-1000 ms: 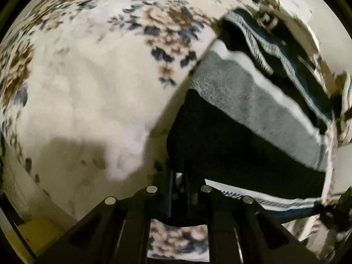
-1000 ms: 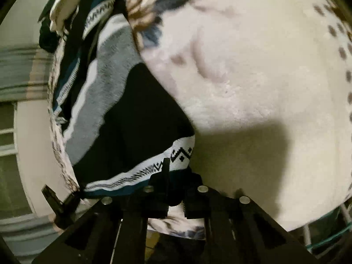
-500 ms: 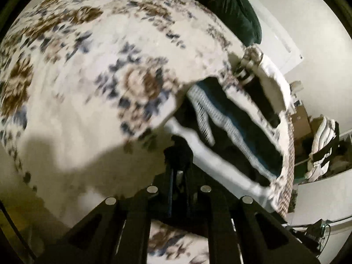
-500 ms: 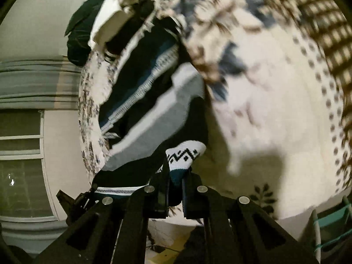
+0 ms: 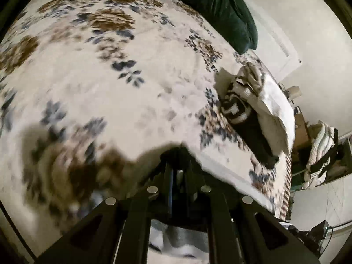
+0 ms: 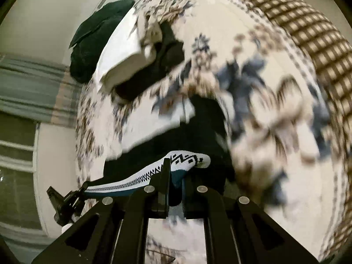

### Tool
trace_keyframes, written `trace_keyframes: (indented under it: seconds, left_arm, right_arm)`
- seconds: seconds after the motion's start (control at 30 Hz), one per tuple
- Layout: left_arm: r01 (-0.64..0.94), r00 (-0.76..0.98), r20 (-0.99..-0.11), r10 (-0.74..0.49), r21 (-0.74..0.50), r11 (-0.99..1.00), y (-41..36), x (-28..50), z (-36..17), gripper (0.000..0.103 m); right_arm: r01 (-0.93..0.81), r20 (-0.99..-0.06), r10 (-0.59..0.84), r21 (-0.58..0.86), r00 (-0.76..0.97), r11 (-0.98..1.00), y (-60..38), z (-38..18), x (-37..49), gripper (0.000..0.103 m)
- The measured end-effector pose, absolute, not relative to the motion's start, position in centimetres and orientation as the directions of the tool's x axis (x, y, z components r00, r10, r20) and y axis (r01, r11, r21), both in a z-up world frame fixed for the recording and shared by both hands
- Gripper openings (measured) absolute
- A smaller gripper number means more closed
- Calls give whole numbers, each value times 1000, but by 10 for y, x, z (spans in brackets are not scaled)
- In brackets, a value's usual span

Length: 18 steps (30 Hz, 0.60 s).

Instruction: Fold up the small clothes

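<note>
A dark striped knit garment with a white zigzag-patterned hem (image 6: 176, 165) hangs between my two grippers above the floral bedspread (image 5: 110, 77). My right gripper (image 6: 175, 176) is shut on the patterned hem. My left gripper (image 5: 179, 171) is shut on a dark corner of the same garment (image 5: 176, 154), lifted off the bed; it also shows in the right wrist view (image 6: 63, 200) at the hem's far end. Most of the garment hangs below, out of sight.
A pile of small clothes (image 5: 244, 103) lies by the bed's right edge, seen also in the right wrist view (image 6: 149, 50). A dark green pillow (image 5: 222, 11) sits at the bed's head. More laundry (image 5: 321, 154) hangs beyond the bed.
Both grippers have lifted the garment up off the bed and tilted upward; the garment, spread across the view a second ago, now hangs mostly below the cameras.
</note>
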<state>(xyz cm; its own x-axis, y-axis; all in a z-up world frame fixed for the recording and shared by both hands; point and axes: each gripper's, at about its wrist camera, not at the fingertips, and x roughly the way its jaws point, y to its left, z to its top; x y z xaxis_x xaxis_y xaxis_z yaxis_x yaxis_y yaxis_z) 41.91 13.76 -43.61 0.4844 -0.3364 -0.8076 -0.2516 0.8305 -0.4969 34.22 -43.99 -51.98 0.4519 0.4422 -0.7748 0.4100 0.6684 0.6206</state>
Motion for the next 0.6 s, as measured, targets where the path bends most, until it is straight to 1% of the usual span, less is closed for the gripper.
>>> trace_keyframes:
  seconds: [0.1,0.17,0.2,0.23,0.27,0.3,0.33,0.37,0.4,0.47,0.5,0.57,0.6]
  left_arm:
    - [-241,432,-838,-334,-464,853,130,463,-453,7]
    - [-250,375,-865,-333,-441,862,127,484,-468,10]
    - [-265,353,-869,-346,-448,854,128,492,-476,11]
    - [-279,342,-864,-369,-469,838,130,496,-482,11]
    - [-287,336,-862,-380,-478,830,131,498,-485,16]
    - [-288,339,-860,-380,-480,829,133,499,-484,27]
    - [-283,357,-850,-387,-493,823,135,497,-482,37]
    - [-276,378,-835,-401,-515,811,138,494,-476,64]
    - [-275,402,-820,-409,-534,800,142,488,-468,83]
    - [-266,448,-794,-412,-558,786,149,477,-455,84]
    - [-260,463,-793,-396,-549,794,150,470,-448,84]
    - [-228,485,-795,-364,-516,826,148,458,-436,84]
    - [-193,490,-805,-335,-475,859,143,450,-431,84]
  right_arm:
    - [457,-791,408,602,456,655,-448,-532,376,8]
    - [486,-796,415,600,439,636,-453,-548,401,9]
    - [494,-794,422,604,438,625,-455,-552,405,9]
    - [513,-785,434,619,443,595,-459,-560,412,14]
    - [520,-768,451,639,454,566,-462,-564,415,18]
    - [520,-755,460,656,468,548,-463,-566,415,35]
    - [513,-735,457,677,500,528,-466,-565,413,68]
    - [507,-729,448,683,518,525,-467,-562,411,83]
    - [502,-725,444,687,527,525,-466,-558,408,97]
    - [486,-730,423,677,536,553,-462,-546,398,97]
    - [481,-743,405,660,532,578,-459,-541,393,97]
    - [465,-780,352,602,518,649,-451,-530,383,97]
    - [456,-794,334,577,508,678,-449,-527,380,98]
